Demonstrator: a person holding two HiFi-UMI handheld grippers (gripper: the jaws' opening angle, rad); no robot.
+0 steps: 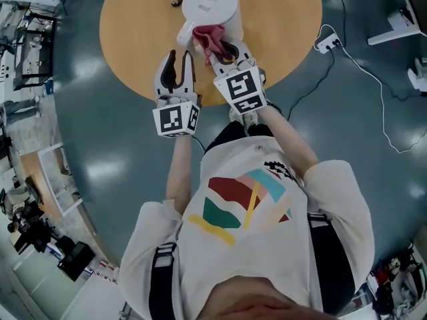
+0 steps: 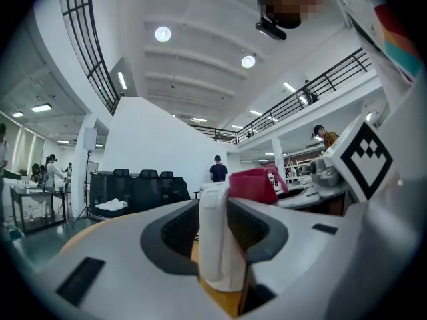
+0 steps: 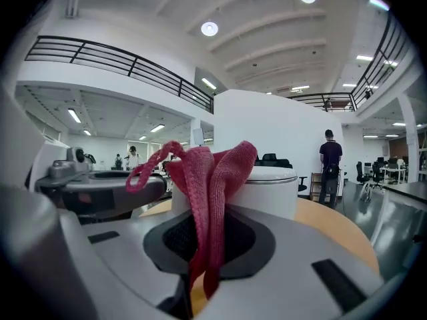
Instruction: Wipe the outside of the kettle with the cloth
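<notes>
Shiny blue-grey floor is lying all around a round wooden table, and a white kettle is standing on the table near the edge closest to the person.

The kettle is looking hard and smooth, so it is probably slippery, and it may be heavy if water is inside. The best place to grab it is the handle, and that is what the left gripper is doing: its two jaws are closing on the white handle from both sides. That should stop the kettle from sliding or tipping while it is being rubbed.

The red cloth is soft and floppy. It is bunching up and bending any way it is pushed, so it needs a tight pinch. The right gripper is pinching it shut between its jaws, and the loose folds are sticking up in front of the kettle's side. From above, the cloth seems to be touching the kettle wall just beside the handle.

Both arms are reaching straight out in front of the person. The two grippers are sitting close side by side, with their marker cubes facing up.
</notes>
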